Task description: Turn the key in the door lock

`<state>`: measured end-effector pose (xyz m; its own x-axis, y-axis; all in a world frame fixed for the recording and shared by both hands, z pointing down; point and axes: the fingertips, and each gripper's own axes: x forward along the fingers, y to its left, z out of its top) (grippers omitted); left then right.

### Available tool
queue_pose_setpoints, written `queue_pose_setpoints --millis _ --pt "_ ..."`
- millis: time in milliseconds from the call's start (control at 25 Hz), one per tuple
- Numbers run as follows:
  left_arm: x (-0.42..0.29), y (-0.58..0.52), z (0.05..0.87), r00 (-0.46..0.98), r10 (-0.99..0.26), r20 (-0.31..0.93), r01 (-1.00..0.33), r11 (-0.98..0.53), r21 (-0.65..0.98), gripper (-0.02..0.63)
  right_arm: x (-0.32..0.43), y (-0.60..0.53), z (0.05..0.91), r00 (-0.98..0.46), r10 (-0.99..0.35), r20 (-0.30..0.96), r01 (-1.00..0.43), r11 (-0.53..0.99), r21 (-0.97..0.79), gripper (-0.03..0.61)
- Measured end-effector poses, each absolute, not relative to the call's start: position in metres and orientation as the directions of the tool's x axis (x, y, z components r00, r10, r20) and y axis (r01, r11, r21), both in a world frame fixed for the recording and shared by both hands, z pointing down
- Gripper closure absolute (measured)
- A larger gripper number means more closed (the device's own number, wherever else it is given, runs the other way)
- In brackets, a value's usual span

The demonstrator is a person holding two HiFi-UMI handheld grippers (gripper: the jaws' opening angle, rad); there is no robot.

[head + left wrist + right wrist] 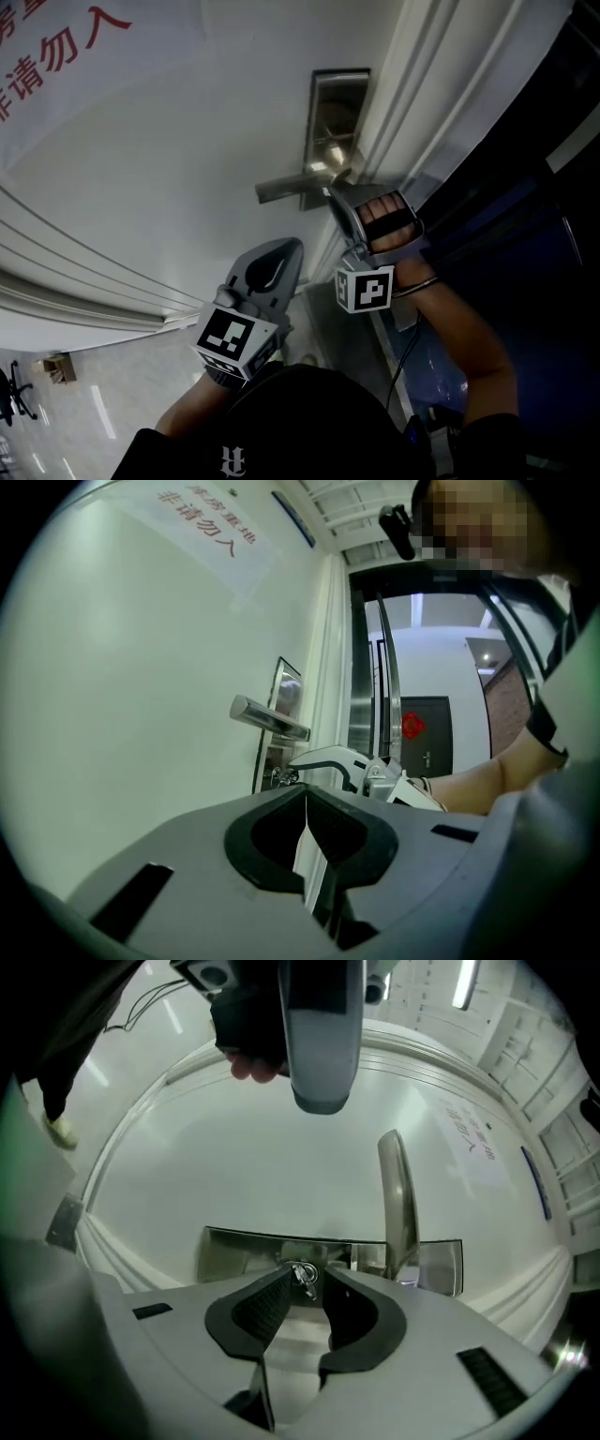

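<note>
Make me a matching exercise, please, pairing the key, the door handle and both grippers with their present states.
1. key
2. door handle
3. left gripper
4. right gripper

A. jaws together, empty, held back from the door
B. jaws apart, one on each side of the key
C. silver lever on the metal plate
D. sticks out of the lock

Pairs: 1-D, 2-C, 3-A, 4-B
</note>
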<state>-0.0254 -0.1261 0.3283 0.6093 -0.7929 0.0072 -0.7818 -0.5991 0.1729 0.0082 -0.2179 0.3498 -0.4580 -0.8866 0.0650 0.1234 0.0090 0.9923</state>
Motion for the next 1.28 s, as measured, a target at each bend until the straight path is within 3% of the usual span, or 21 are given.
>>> queue_pose_setpoints --millis 360,800,1080,1280 --pt "-0.024 -0.128 0.331 0.623 -0.783 0.011 -0.77 -0.61 0.188 0.606 0.006 -0.226 0.349 -0.435 -0.899 0.045 0.111 -0.005 0.994 0.52" --pt "-0.027 -0.128 0.328 0.625 -0.781 -0.001 -0.766 -0.613 0.194 0.606 0.01 -0.228 0.344 -0.418 -0.903 0.096 -0.392 0.275 0.878 0.555" --pt "-0.03 -0.128 0.329 0.624 -0.781 0.016 -0.767 -0.609 0.203 0.606 0.014 -0.231 0.34 -0.488 -0.863 0.128 -0.747 0.49 0.449 0.555" --pt "-0.031 -0.128 0.333 0.626 -0.779 0.027 -0.767 -0.609 0.204 0.606 0.021 -0.234 0.342 -0.571 -0.816 0.089 -0.82 0.564 -0.095 0.554"
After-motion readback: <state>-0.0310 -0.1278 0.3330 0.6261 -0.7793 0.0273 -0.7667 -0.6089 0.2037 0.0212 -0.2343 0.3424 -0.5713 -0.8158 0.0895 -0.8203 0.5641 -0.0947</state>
